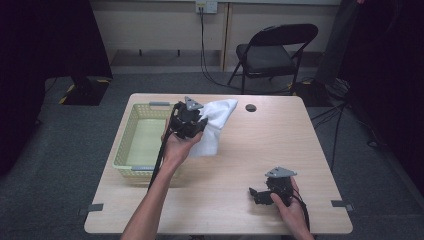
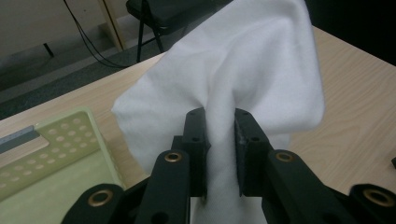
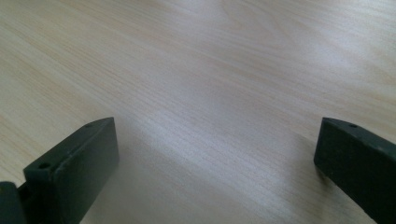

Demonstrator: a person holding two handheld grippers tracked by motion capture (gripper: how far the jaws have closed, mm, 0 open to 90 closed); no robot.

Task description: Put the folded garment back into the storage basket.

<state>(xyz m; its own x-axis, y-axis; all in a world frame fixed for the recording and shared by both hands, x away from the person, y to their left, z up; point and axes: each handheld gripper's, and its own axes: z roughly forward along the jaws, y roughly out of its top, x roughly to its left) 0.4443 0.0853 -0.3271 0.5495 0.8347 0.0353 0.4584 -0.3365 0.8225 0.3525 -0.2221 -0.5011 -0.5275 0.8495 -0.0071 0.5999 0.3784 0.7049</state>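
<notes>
White cloth (image 2: 243,70) pinched between the two black jaws of the left gripper (image 2: 219,154), a narrow fold of fabric squeezed in the gap and the rest billowing up and out beyond the jaw tips. Loose fabric spreading to both sides of the jaws, more of it toward the basket side in the left gripper view. In the high view, same cloth (image 1: 216,127) held above the far-left part of the table (image 1: 280,150), hanging from the left gripper (image 1: 192,119) and draping down toward the tabletop just beside the basket. Left hand (image 1: 176,147) wrapped around the gripper body, forearm entering from the bottom edge, cable trailing down along it.

Pale green perforated basket (image 1: 131,145) on the left part of the table, directly beside the cloth; its rim and a grey handle strip (image 2: 16,137) also seen at lower left of the left gripper view.

Right gripper (image 1: 260,194) resting low at the near-right part of the table, well apart from the cloth, held by the right hand (image 1: 290,205). In the right gripper view, jaws spread wide with bare wood-grain tabletop (image 3: 210,93) between them, nothing held.

Small dark round hole (image 1: 250,107) in the tabletop near the far edge. Folding chair (image 1: 272,50) on the grey floor beyond the table.
</notes>
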